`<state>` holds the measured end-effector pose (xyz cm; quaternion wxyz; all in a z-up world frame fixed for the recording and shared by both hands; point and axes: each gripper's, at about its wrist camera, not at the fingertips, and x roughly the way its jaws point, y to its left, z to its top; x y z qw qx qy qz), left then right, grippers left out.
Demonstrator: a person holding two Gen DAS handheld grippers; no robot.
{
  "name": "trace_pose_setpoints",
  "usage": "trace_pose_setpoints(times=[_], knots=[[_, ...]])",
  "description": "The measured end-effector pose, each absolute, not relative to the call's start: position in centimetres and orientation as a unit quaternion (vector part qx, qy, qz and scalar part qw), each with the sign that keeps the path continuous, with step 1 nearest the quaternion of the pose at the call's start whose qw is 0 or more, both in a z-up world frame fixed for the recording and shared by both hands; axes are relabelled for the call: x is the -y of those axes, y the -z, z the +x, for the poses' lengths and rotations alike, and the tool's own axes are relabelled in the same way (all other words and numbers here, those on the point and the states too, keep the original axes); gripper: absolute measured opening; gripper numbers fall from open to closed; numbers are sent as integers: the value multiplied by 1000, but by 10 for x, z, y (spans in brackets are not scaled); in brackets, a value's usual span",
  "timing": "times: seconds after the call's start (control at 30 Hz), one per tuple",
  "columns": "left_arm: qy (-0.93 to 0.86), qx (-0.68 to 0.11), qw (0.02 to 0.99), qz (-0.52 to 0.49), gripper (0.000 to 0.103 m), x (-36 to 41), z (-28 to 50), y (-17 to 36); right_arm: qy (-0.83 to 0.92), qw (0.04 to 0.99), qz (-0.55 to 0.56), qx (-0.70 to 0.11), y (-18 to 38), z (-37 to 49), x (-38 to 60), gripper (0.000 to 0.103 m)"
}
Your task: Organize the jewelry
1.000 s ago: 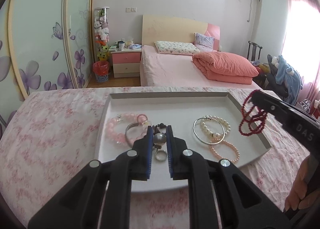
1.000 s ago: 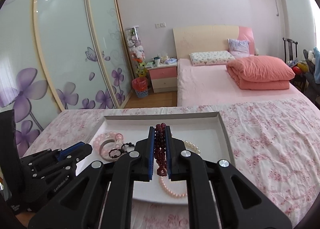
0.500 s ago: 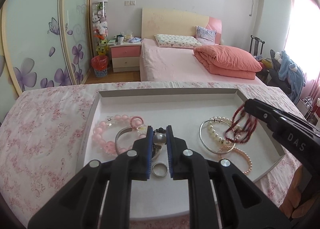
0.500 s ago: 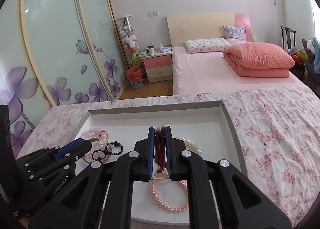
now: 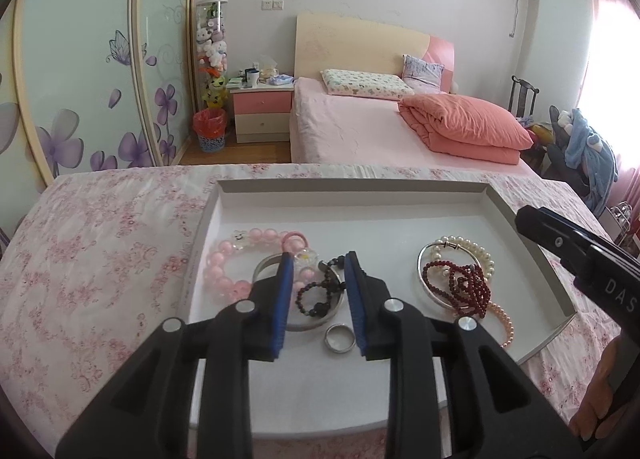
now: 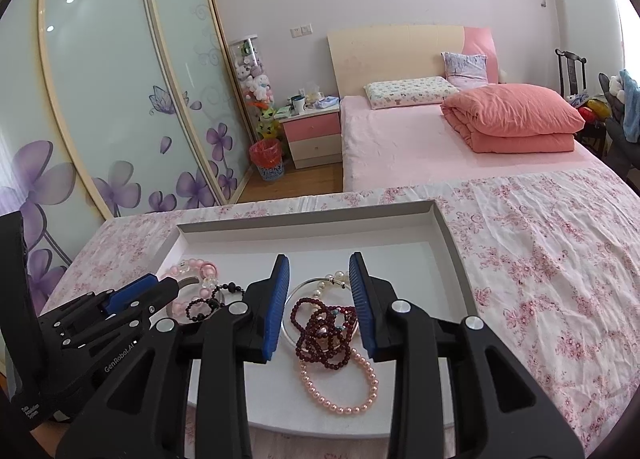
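Shallow white rectangular tray (image 5: 532,235), grey rim, on floral pink cloth (image 5: 100,251); far half bare. Left gripper (image 5: 318,283): fingers spread, empty, over black bead bracelet (image 5: 318,293). Right gripper (image 6: 320,291): fingers spread, empty, over dark red bead strand (image 6: 324,333) lying in tray

Two wrist cameras looking along their tongs, close over one tray

The left wrist camera is sitting just behind the left tongs (image 5: 318,295), looking forward and down at the tray (image 5: 352,187) from close by. The right wrist camera is riding behind the right tongs (image 6: 320,299), facing much the same way from further right, with the left tongs showing at its lower left. Both views are sharing the tray, the flowered bench (image 6: 540,259), the bed (image 5: 360,131) and the wardrobe doors (image 6: 100,99).
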<state>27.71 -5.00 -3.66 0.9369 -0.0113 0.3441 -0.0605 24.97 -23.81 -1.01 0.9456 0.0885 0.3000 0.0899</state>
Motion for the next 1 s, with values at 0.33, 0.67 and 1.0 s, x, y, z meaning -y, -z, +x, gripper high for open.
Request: trace_pose_setpoints(times=[0.33, 0.67, 1.0], knots=[[56, -312, 948, -6, 37, 37, 232, 11, -96, 951, 87, -282, -6, 206, 239, 41], [59, -290, 955, -1, 54, 24, 169, -1, -101, 954, 85, -271, -9, 147, 239, 57], [51, -267, 962, -11, 78, 6, 116, 1, -88, 963, 64, -247, -10, 101, 240, 81]])
